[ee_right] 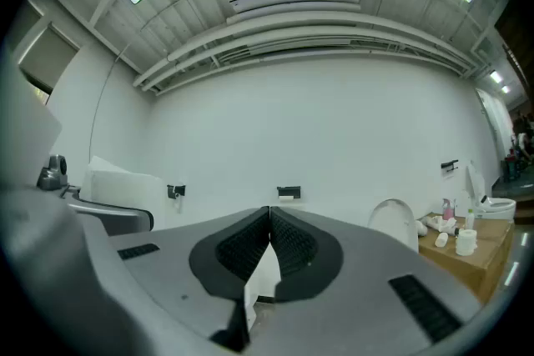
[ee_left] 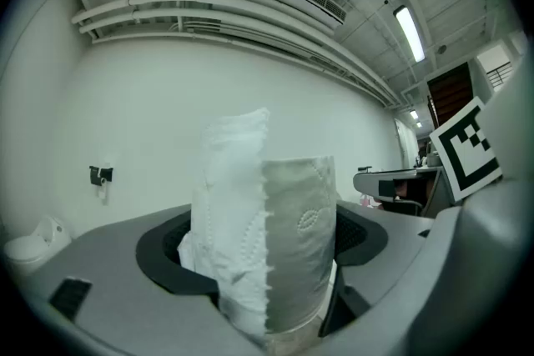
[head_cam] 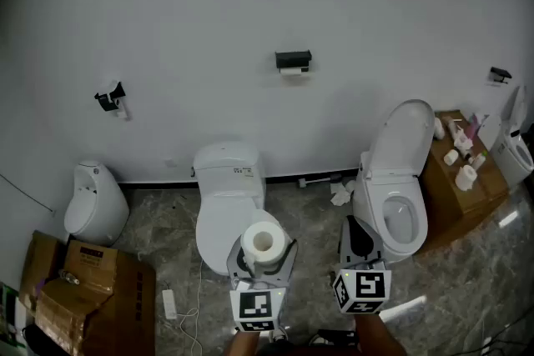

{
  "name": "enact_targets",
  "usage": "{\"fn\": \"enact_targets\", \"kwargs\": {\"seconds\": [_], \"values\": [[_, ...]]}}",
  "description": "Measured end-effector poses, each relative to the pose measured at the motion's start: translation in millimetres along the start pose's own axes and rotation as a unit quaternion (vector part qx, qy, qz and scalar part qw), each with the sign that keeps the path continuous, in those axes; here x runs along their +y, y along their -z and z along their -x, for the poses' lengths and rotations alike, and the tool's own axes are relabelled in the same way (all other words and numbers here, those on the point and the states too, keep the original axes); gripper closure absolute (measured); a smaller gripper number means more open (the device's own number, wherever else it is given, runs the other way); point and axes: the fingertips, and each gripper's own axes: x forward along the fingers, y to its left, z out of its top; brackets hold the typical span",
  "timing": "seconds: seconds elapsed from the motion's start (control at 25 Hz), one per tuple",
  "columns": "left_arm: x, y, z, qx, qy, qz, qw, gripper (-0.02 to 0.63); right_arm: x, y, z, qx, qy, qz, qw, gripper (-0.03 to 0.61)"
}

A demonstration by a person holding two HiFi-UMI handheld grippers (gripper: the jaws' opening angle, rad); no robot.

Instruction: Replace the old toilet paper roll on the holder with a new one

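Note:
A black toilet paper holder (head_cam: 293, 60) with a thin white roll under it is fixed to the white wall, far ahead of both grippers. It shows small in the right gripper view too (ee_right: 289, 193). My left gripper (head_cam: 264, 253) is shut on a full white toilet paper roll (head_cam: 264, 242), held upright between the pads, with a loose sheet hanging at its left (ee_left: 288, 242). My right gripper (head_cam: 358, 229) hovers to the right of it, its jaws shut tip to tip (ee_right: 269, 214). A white sliver shows behind those tips; I cannot tell what it is.
A closed white toilet (head_cam: 227, 200) stands just beyond the left gripper, an open one (head_cam: 400, 179) at the right. A small white urinal (head_cam: 94, 200) and cardboard boxes (head_cam: 79, 288) are on the left. A wooden cabinet (head_cam: 455, 196) with bottles stands at the right. Two more wall fittings (head_cam: 109, 97) (head_cam: 500, 75) flank the holder.

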Motion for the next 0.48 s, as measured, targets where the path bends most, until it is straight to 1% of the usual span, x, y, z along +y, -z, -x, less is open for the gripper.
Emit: {"fn": "enact_targets", "kwargs": {"seconds": [0.32,0.48], "values": [[-27,1,-1,0.003,0.0,-0.005,1.0,0.192,-25,3,12,0.001,0.001,-0.007,1.0,0.561],[-42,-1,0,0.005,-0.004,-0.008,0.9999,0.192,-39,3,17,-0.001,-0.002,-0.021,1.0,0.561]]}}
